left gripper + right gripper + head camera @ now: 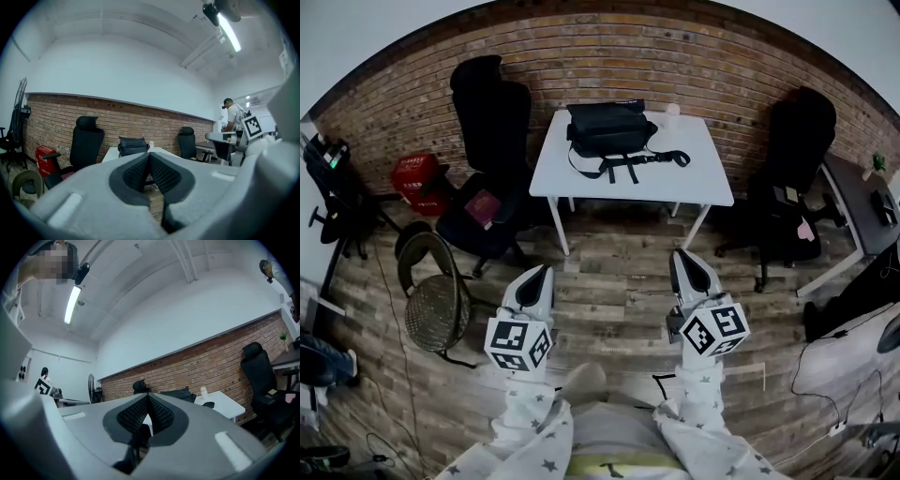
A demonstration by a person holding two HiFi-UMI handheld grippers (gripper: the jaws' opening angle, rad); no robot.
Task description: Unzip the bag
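A black bag with loose straps lies on a white table against the brick wall; the bag also shows in the left gripper view and the bag in the right gripper view. My left gripper and right gripper are held low over the wooden floor, well short of the table. Both are shut with nothing between the jaws. The left gripper and right gripper point toward the table.
Black office chairs stand left and right of the table. A round wicker chair and a red crate are at the left. A grey desk stands at the right. Cables run over the floor.
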